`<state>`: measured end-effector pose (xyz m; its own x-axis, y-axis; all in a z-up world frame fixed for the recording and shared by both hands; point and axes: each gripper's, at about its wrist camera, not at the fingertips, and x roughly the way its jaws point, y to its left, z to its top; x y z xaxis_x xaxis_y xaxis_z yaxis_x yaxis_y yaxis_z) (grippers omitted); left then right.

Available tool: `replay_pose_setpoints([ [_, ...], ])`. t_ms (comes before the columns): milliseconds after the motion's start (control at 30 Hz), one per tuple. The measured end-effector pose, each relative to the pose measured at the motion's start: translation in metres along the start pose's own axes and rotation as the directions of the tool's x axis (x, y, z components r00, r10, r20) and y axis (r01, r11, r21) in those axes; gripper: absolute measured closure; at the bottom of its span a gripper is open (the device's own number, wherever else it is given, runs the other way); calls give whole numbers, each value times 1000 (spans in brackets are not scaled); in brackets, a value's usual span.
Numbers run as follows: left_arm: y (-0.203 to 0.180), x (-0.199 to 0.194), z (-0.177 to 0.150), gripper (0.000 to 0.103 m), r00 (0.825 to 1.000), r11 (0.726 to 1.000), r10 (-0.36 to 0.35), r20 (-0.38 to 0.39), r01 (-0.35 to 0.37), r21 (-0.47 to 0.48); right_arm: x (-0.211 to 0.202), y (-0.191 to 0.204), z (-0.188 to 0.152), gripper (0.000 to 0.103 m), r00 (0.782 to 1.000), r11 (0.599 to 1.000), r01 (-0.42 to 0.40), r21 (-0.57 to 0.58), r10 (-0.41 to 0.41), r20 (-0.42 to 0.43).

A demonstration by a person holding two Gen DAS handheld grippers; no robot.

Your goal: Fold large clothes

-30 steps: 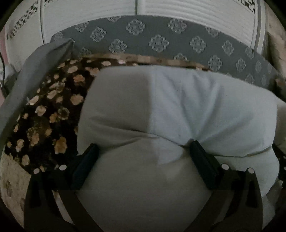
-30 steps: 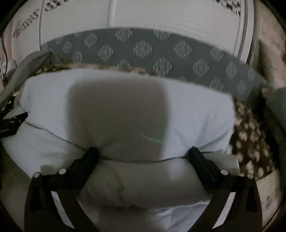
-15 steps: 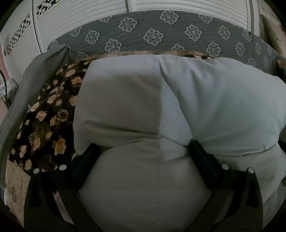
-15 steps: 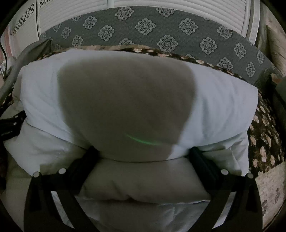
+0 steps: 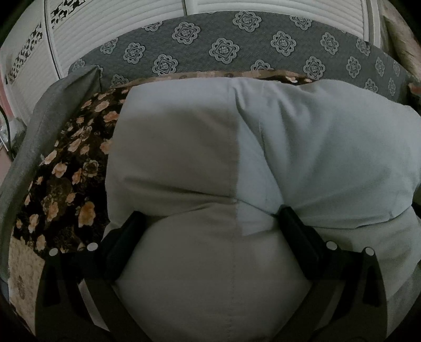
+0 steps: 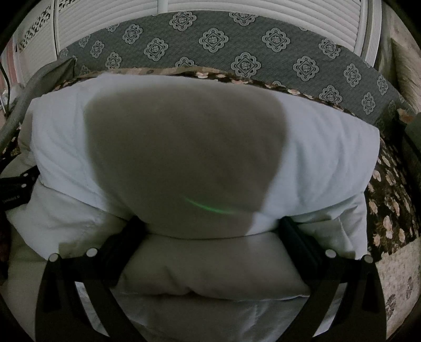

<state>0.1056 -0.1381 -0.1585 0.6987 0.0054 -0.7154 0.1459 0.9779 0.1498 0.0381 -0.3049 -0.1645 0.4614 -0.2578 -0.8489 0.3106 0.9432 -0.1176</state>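
Quilt [image 5: 302, 147], pale and puffy, is filling most of the left wrist view, lying folded in thick layers on the bed. The left hand-held gripper [image 5: 210, 223] is standing spread wide, its two dark fingers [image 5: 294, 231] pressing into the fold line where the upper layer is meeting the lower bulge; the padding is bulging between them, but the fingers are not clamping it, so this hand-held gripper is released. A dark shadow is covering the left half of the quilt. A floral blanket [image 5: 65, 179], dark with peach flowers, is showing under the quilt toward the left edge of the bed, and a grey cloth [image 5: 52, 110] is lying along that edge. A grey patterned headboard [image 5: 223, 50] is rising behind the far edge, with white slatted panels [image 5: 118, 23] above it.

In the right wrist view the quilt [image 6: 329, 147] is lying doubled over, an upper roll resting on a lower one. The right hand-held gripper [image 6: 210, 231] is likewise splayed, fingers [image 6: 297, 236] touching the crease between the two rolls with nothing pinched: released. A rounded shadow with a thin green streak is lying across the upper roll. The floral blanket [image 6: 389, 200] is showing by the right edge of the bed, the headboard [image 6: 250, 47] behind.
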Motion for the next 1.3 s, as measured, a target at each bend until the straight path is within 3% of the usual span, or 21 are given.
replay_pose_setpoints([
  [467,0,-3,-6,3,1000,1000,10,0,-10,10,-3,0,1,1,1000,1000,10,-15,-10,-1],
  [633,10,-19,-14,3,999,1000,-22,23,22,-20,-8,-2,3,1,1000,1000,2,-17,-2,-5],
  [800,38,-71,-21,3,986,996,1,164,13,-84,-36,-11,3,2,1000,1000,-21,14,21,12],
  [1000,65,-140,-28,3,964,996,85,250,-90,6,-116,-53,-2,2,993,999,47,9,-48,109],
  [1133,88,-160,-53,3,973,987,145,180,-154,37,-155,-101,-29,2,993,989,52,140,-67,100],
  [1200,99,-159,-66,3,968,971,227,112,-233,51,-160,-121,-45,2,997,979,22,202,-36,65],
  [1233,107,-157,-72,3,963,963,262,66,-265,48,-159,-132,-59,2,999,972,29,232,-36,26],
  [1300,124,-151,-84,3,964,965,262,-44,-262,6,-151,-146,-78,2,996,965,72,253,-55,-75],
])
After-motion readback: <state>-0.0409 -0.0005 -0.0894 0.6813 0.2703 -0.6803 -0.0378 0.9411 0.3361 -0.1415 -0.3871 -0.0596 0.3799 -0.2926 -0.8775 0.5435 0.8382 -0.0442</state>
